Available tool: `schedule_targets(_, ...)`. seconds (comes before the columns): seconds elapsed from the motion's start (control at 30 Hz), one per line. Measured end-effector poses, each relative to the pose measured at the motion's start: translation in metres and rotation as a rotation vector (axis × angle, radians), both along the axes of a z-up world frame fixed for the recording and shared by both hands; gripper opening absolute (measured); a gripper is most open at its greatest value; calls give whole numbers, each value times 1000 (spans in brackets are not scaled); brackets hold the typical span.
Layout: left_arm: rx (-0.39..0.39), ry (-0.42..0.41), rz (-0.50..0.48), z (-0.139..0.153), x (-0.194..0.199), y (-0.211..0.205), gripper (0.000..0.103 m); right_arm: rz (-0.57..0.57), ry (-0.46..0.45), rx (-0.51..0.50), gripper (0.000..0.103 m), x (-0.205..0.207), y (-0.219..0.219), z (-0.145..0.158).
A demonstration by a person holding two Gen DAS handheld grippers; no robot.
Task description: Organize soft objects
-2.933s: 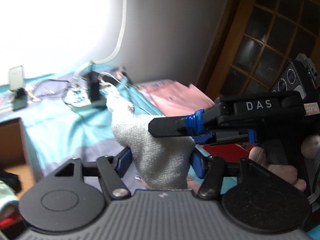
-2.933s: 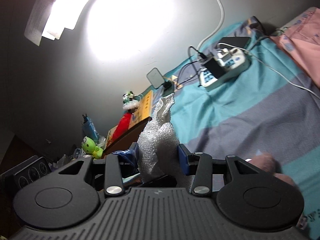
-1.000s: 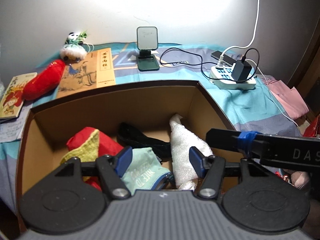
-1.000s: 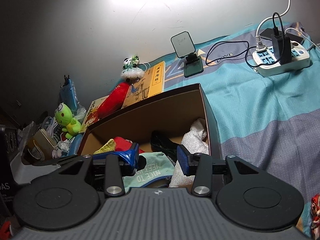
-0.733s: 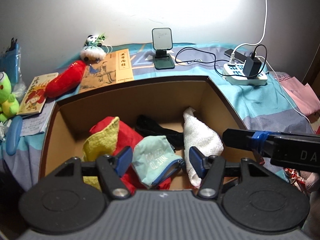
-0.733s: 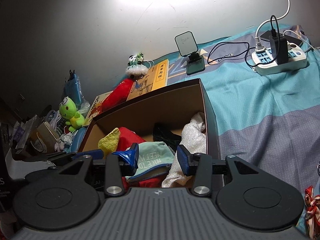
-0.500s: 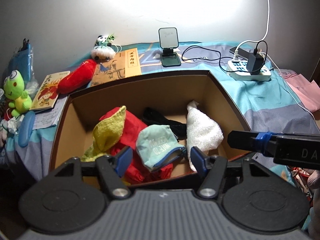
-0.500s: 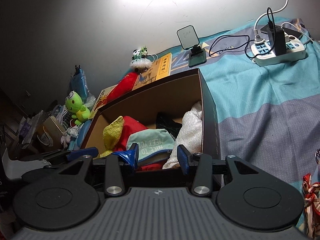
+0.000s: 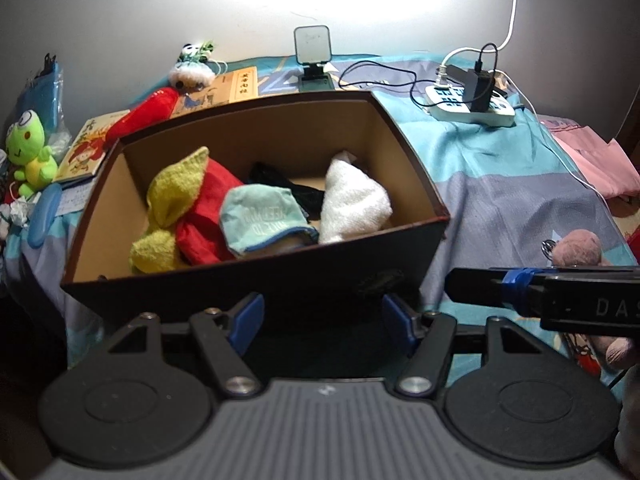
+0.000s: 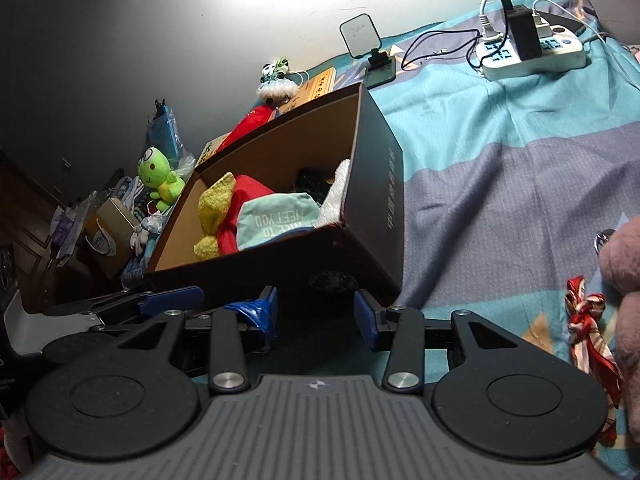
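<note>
— Over the box (image 9: 256, 280), from the left-hand camera, what do you make out?

— Both blue fingers of the left gripper (image 9: 323, 322) stand wide apart with nothing between them, hanging just in front of the box's near wall. Inside, the white towel (image 9: 354, 204) lies against the right wall, a tapered bundle, broad end toward us and narrow tip toward the far wall, so its long axis runs front to back. Left of it sit a mint cap (image 9: 258, 220), a red cloth (image 9: 208, 208) and a yellow cloth (image 9: 172, 196). Right of the box, on the bedspread (image 9: 500, 200), a pink plush toy (image 9: 576, 246) lies loose, with the right gripper's finger reaching across in front of it.

— And from the right-hand camera?

— The right gripper (image 10: 316, 316) is open as well, empty, close to the box's near corner (image 10: 372, 208). The towel (image 10: 336, 196) only peeks over the rim there. The pink toy (image 10: 620, 256) fills the right edge, well apart from the box, beside a red and white ribbon (image 10: 584, 320).

— So what's the next move, you think?

— I'd guess the pink toy. Keep the fingers spread, come down around its thickest part, squeeze gently so it doesn't squirt out, and lift clear of the rim before setting it in the bare corner left of the yellow cloth.
</note>
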State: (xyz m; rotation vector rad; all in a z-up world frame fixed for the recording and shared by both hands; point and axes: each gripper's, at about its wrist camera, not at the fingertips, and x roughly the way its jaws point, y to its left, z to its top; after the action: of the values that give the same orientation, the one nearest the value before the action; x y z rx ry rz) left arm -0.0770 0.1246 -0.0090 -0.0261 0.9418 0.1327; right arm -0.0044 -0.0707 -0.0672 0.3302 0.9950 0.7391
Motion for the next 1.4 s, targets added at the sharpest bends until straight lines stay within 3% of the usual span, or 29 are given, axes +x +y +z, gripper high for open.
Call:
schedule_targets(0.37, -95, 42, -236, -28, 7, -84, 67, -118, 58, -40, 25, -3, -95, -20)
schedule_targets(0.67, -209, 71, -431, -49, 33, -142, 67, -263, 93, 8, 25, 11, -169, -26)
schedule_targets(1.0, -338, 126, -416, -86, 65, -159, 63, -200, 138, 11, 25, 30, -158, -47)
schedule_targets(1.1, -385, 146, -411, -95, 69, -160, 50, -182, 147, 10, 25, 35, -154, -49)
schedule_targets(1.17, -388, 164, -424, -100, 70, -165, 28, -167, 143, -1, 25, 37, -151, -49)
schedule_targets(1.23, -385, 167, -432, -103, 70, -168, 19, -154, 143, -9, 25, 38, -149, -50)
schedule_targets(1.27, -380, 163, -436, -104, 69, -169, 6, -149, 146, -12, 25, 39, -148, -51)
schedule_targets(1.4, -399, 159, -421, -105, 69, -164, 0, -141, 153, -36, 22, 41, -143, -52)
